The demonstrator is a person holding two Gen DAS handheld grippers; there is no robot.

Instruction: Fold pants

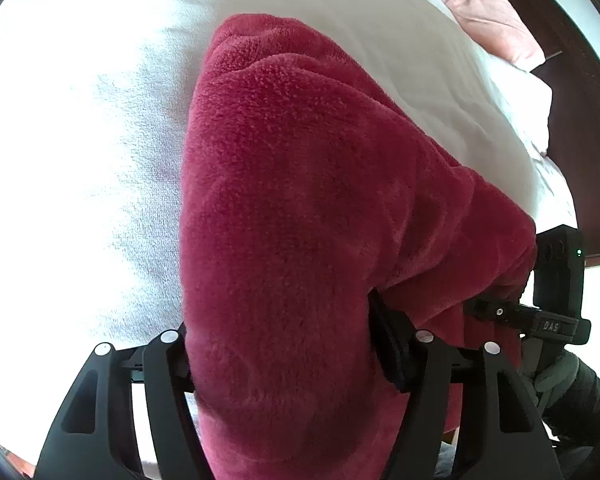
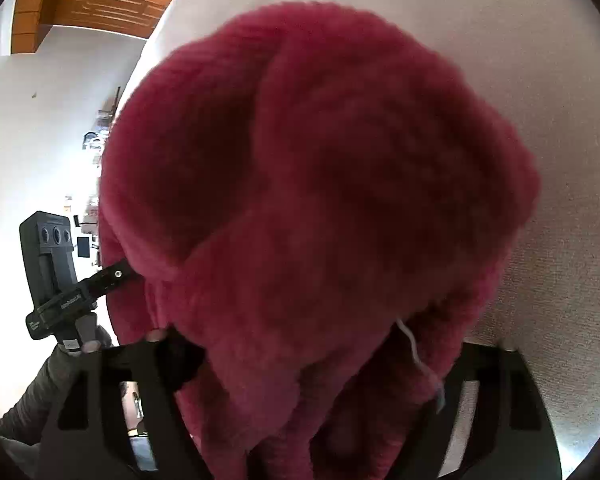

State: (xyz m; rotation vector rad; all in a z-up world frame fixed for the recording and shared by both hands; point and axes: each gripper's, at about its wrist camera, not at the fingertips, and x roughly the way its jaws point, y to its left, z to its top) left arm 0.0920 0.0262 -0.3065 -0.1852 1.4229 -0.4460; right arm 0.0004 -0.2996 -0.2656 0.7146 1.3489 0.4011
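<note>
The dark red fleece pants (image 1: pixel 300 208) hang lifted over the white bed (image 1: pixel 80 140). My left gripper (image 1: pixel 292 360) is shut on one part of the pants, with the cloth bunched between its fingers. My right gripper (image 2: pixel 308 364) is shut on another part of the pants (image 2: pixel 320 184), which fills its view and trails a white drawstring (image 2: pixel 416 352). The right gripper shows at the right edge of the left wrist view (image 1: pixel 496 312), clamped on the cloth. The left gripper shows at the left of the right wrist view (image 2: pixel 116 276), also clamped.
A pink pillow (image 1: pixel 488 12) lies at the far right end of the bed, next to dark wooden furniture (image 1: pixel 580 128). A white wall (image 2: pixel 52 128) and a wooden ceiling panel (image 2: pixel 88 4) stand to the left in the right wrist view.
</note>
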